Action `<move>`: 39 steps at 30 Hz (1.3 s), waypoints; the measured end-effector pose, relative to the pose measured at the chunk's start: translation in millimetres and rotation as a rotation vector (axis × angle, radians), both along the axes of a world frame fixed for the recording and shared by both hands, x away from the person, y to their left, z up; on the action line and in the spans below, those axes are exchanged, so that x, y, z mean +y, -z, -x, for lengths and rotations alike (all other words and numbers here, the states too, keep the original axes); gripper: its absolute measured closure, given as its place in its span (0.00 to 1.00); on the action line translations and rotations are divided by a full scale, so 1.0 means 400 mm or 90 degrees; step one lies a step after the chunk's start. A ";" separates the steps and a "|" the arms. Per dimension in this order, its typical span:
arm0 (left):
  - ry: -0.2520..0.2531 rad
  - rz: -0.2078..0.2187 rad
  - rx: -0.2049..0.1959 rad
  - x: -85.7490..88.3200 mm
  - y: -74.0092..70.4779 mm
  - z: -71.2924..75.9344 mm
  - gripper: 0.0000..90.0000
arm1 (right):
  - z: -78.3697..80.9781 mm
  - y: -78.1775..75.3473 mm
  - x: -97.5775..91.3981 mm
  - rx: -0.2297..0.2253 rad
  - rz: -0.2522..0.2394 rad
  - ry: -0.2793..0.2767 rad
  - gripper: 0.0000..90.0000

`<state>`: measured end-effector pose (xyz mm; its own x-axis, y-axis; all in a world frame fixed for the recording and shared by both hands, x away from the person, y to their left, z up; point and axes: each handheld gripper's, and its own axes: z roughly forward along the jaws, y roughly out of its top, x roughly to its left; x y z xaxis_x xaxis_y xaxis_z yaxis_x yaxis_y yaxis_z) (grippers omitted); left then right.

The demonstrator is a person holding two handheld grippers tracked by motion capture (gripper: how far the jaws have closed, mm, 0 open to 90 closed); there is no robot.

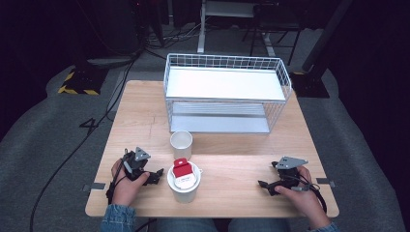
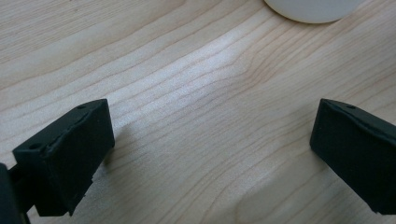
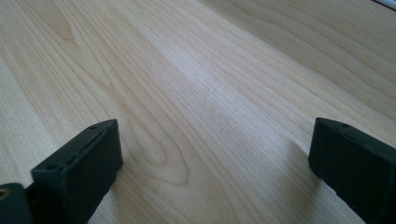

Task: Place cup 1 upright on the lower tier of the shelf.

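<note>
While dark surrounds it, the pale wood table [image 1: 227, 164] stands on grey carpet [image 1: 43, 130]. Left claw [image 2: 210, 149] and right claw [image 3: 215, 163] gape apart, empty.

Pale wood table with white, red and black things on it.
The table [image 1: 232, 181] is light tan wood with wavy grain. The wire basket [image 1: 227, 92] is white, as are both cups [image 1: 181, 144]; the nearer cup [image 1: 183, 186] holds a red and white item [image 1: 182, 171]. Both grippers, left [image 1: 153, 175] and right [image 1: 265, 186], are black with grey plates. The sleeve [image 1: 116, 218] is blue denim.
</note>
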<state>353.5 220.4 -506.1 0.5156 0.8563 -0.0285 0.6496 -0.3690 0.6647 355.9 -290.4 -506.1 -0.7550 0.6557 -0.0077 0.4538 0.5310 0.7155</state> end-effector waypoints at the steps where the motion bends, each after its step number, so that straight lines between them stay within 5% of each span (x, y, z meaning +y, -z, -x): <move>1: 0.000 0.000 0.000 0.000 0.000 0.000 0.00 | 0.000 0.000 0.000 0.001 0.000 0.001 0.03; 14: -0.011 0.000 0.000 0.001 0.000 -0.002 0.00 | 0.013 -0.001 0.007 0.001 0.001 0.048 0.04; 23: -0.006 0.002 -0.001 -0.002 0.000 -0.011 0.00 | 0.028 -0.006 0.015 -0.007 -0.013 0.076 0.23; 39: -0.006 0.000 0.000 -0.002 0.000 -0.010 0.00 | 0.003 -0.116 0.096 -0.055 -0.071 -0.013 0.27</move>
<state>357.6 219.5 -505.9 0.5074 0.8612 -0.0291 0.6530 -0.3623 0.6651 354.7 -252.1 -459.7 -0.7677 0.6408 -0.0020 0.3774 0.4547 0.8067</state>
